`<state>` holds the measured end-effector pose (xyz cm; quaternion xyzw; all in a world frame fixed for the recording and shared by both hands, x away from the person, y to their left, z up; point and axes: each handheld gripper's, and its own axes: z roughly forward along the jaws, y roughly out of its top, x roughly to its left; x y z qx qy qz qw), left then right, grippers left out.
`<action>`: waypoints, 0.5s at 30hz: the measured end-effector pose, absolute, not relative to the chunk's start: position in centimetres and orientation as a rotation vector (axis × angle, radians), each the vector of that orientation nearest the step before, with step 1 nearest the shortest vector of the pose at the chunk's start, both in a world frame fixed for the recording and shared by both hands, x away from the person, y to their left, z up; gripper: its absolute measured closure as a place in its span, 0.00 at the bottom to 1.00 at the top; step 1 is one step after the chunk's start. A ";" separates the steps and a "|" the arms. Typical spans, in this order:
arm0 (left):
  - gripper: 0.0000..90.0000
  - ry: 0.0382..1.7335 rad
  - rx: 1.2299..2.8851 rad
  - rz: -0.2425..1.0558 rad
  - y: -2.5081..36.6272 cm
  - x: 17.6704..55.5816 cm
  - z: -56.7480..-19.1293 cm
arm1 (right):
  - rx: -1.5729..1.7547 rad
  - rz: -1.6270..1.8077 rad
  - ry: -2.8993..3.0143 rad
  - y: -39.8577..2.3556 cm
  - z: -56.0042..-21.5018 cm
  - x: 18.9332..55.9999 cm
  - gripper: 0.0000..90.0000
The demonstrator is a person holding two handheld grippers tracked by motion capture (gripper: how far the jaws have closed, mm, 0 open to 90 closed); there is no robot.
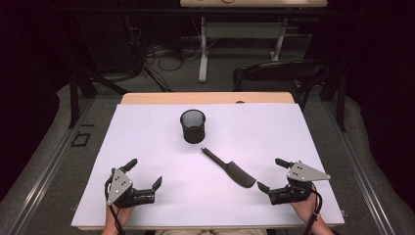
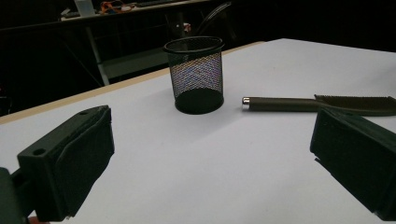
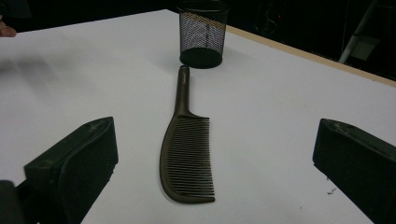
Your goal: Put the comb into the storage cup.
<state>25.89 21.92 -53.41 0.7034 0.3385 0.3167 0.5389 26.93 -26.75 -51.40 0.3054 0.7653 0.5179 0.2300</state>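
Note:
A dark comb (image 1: 230, 168) with a long handle lies flat on the white table (image 1: 147, 147), its handle end toward a black mesh cup (image 1: 193, 126) that stands upright farther back. The right gripper view has the comb (image 3: 187, 149) lying ahead between wide jaws, with the mesh cup (image 3: 202, 32) beyond it. My right gripper (image 1: 272, 175) rests open near the front right, just right of the comb's toothed end. At the front left sits my left gripper (image 1: 144, 174), open and empty. Its view has the mesh cup (image 2: 195, 74) ahead and the comb (image 2: 317, 103) to the right.
A wooden strip (image 1: 205, 98) edges the table's far side. Behind it stand a dark chair (image 1: 279, 73) and a white desk frame (image 1: 240, 34) with cables on the floor.

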 end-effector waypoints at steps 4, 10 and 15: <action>0.00 0.809 1.680 0.753 21.9 26.0 -53.5 | 0.869 1.426 2.130 -26.4 -51.3 27.2 0.00; 0.00 0.811 1.676 0.756 22.0 26.0 -53.4 | 0.865 1.394 2.177 -25.6 -51.3 27.7 0.00; 0.00 0.813 1.676 0.757 22.1 26.0 -53.5 | 0.860 1.397 2.196 -25.2 -51.1 28.8 0.00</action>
